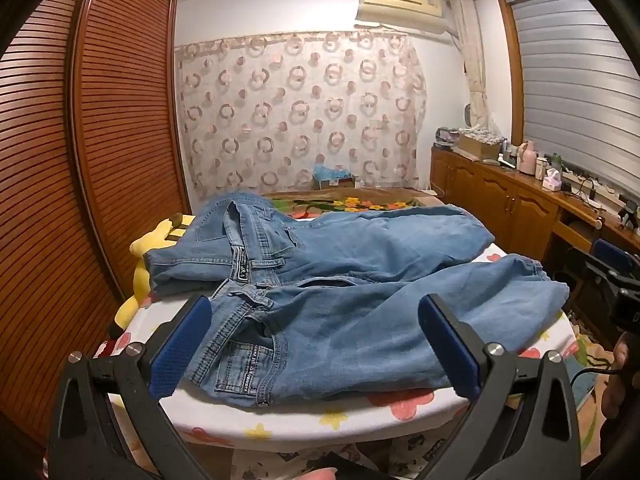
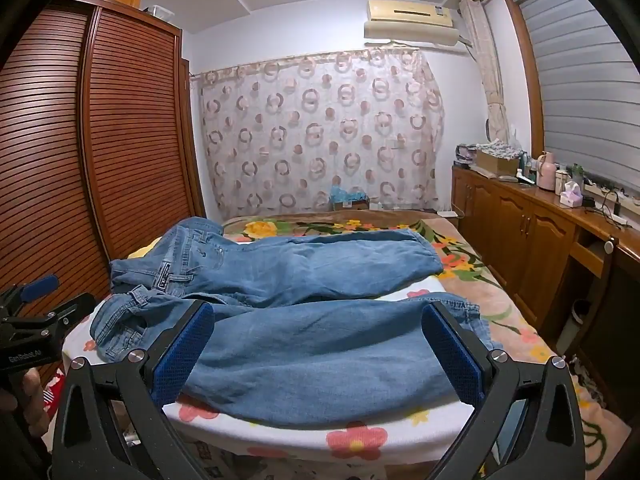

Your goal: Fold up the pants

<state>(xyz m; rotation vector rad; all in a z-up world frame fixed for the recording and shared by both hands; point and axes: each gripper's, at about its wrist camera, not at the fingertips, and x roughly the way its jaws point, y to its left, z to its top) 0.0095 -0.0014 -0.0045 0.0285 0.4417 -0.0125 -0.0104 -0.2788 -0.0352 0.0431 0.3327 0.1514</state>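
Observation:
Blue jeans (image 1: 340, 280) lie spread on a bed with a flowered sheet (image 1: 280, 420), waistband at the left and both legs running right. My left gripper (image 1: 316, 344) is open and empty, held just before the bed's near edge, facing the waist and near pocket. My right gripper (image 2: 320, 352) is open and empty, facing the near leg of the jeans (image 2: 320, 352). The left gripper also shows at the left edge of the right wrist view (image 2: 36, 300). The right gripper shows dimly at the right edge of the left wrist view (image 1: 616, 292).
A slatted wooden wardrobe (image 1: 80, 160) stands left of the bed. A yellow plush toy (image 1: 148, 248) lies by the waistband. Wooden cabinets (image 2: 540, 240) with bottles and clutter run along the right wall. A patterned curtain (image 2: 320, 132) hangs behind the bed.

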